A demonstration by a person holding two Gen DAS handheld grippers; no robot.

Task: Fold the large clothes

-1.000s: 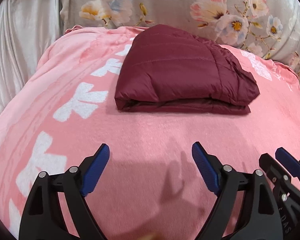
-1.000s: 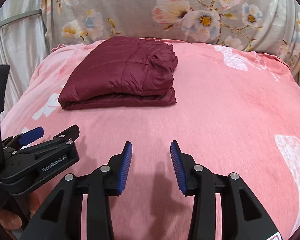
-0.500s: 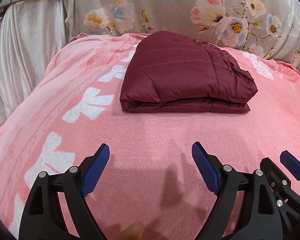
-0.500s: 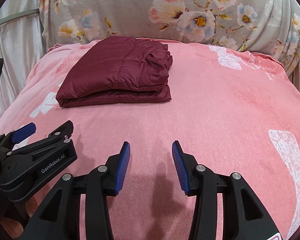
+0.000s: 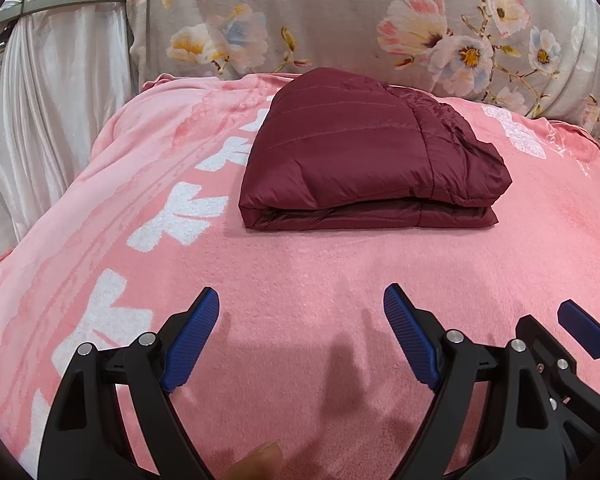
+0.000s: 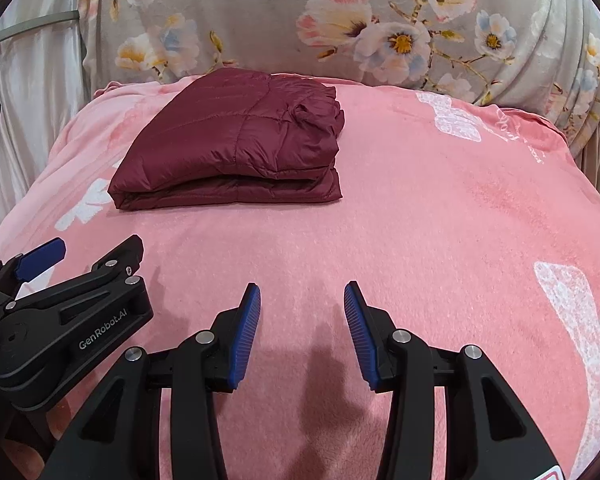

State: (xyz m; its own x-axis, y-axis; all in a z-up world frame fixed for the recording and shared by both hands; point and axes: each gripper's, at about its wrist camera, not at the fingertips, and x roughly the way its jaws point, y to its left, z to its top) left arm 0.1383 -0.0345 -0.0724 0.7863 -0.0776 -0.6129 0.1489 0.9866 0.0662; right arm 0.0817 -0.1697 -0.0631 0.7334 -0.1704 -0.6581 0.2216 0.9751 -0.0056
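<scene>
A dark red quilted jacket (image 5: 364, 152) lies folded into a compact rectangle on the pink blanket (image 5: 300, 272), near the far edge; it also shows in the right wrist view (image 6: 236, 144). My left gripper (image 5: 302, 304) is open and empty, hovering over bare blanket well short of the jacket. My right gripper (image 6: 302, 300) is open and empty, also short of the jacket and to its right. Each gripper shows at the edge of the other's view: the right one (image 5: 556, 332) and the left one (image 6: 84, 256).
A grey floral cushion or backrest (image 5: 380, 20) rises behind the blanket. White satin fabric (image 5: 52, 100) hangs at the left. The blanket (image 6: 460, 220) carries white patterns and drops away at its left and right edges.
Both grippers have drawn back a little from the folded jacket, and the left view has shifted so the jacket sits more central. The jacket has not moved. Both jaws stay open.
</scene>
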